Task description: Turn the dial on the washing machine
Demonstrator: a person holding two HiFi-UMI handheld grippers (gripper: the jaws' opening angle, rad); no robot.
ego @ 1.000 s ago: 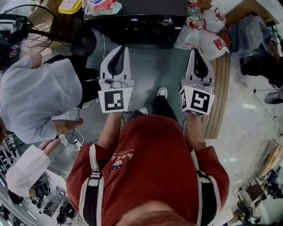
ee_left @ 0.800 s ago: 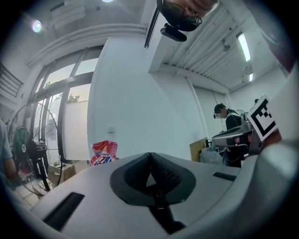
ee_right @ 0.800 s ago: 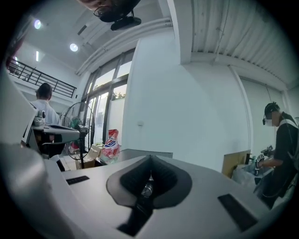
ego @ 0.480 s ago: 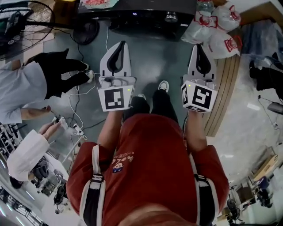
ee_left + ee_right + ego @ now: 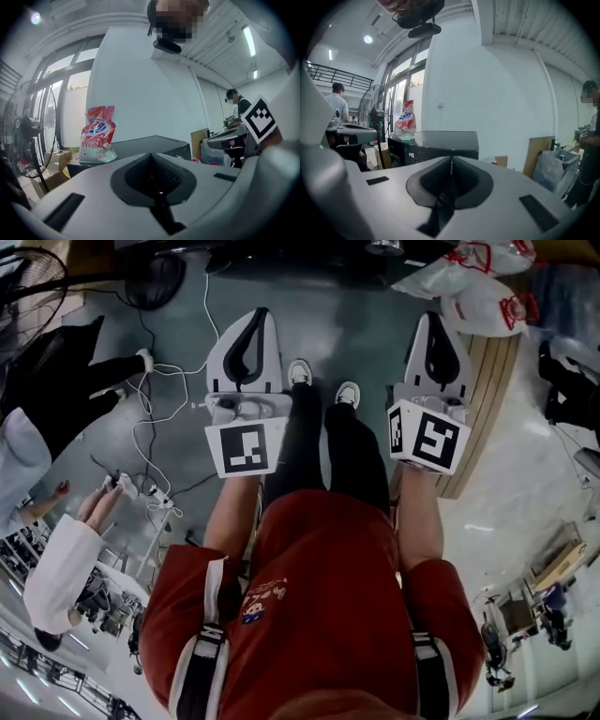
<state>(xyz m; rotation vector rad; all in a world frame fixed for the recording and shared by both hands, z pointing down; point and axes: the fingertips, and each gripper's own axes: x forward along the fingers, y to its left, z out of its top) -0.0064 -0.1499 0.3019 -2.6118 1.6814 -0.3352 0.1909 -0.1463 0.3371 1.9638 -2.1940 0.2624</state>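
Fingers (image 5: 136,174) on L gripper (image 5: 257,315) & R gripper (image 5: 432,319) both pressed together, empty, well short of washing machine (image 5: 440,141).

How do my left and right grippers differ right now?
The left gripper shows one face of its marker cube; the right gripper shows two. The left gripper hangs over floor, the right gripper at a wooden board edge. Both have fingers shut, empty.

Bright, even indoor light from ceiling tubes (image 5: 248,40) & big windows (image 5: 401,86), heavy fisheye bend w/ dark vignette at edges, nearest foreground soft, shadows faint.
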